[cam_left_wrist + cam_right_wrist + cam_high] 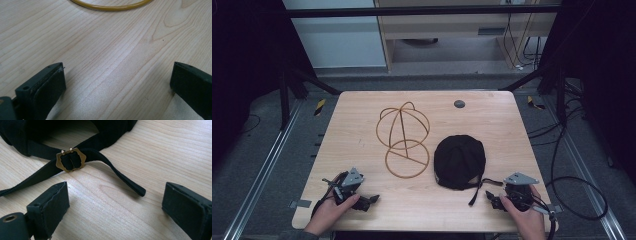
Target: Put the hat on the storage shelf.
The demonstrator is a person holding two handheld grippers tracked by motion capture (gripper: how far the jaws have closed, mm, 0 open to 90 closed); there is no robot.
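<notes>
Table: a light wooden table (pixel 362 150) with a small dark round disc (pixel 459 104) near its far edge.
Wire frame: a golden wire frame (pixel 403 137) lies at the middle of the table, a dome of hoops at the far end and a flat ring at the near end.
Cap: a black cap (pixel 459 161) lies just right of the frame, apart from it; its strap (pixel 475 191) trails toward the near edge.
Buckle: in the right gripper view a brass buckle (pixel 71 160) sits on the strap, and the free strap end lies flat on the wood between the jaws' lines, touching neither.
Left gripper: the left gripper (pixel 373 200) rests at the near left corner, jaws wide apart over bare wood, well short of the ring.
Right gripper: the right gripper (pixel 488 195) rests at the near right, jaws apart, just beside the strap.
Cut off: the left gripper view catches one arc of the ring; the cap's top is out of the right gripper view.
Around: grey floor, rails, cables (pixel 579 190).
</notes>
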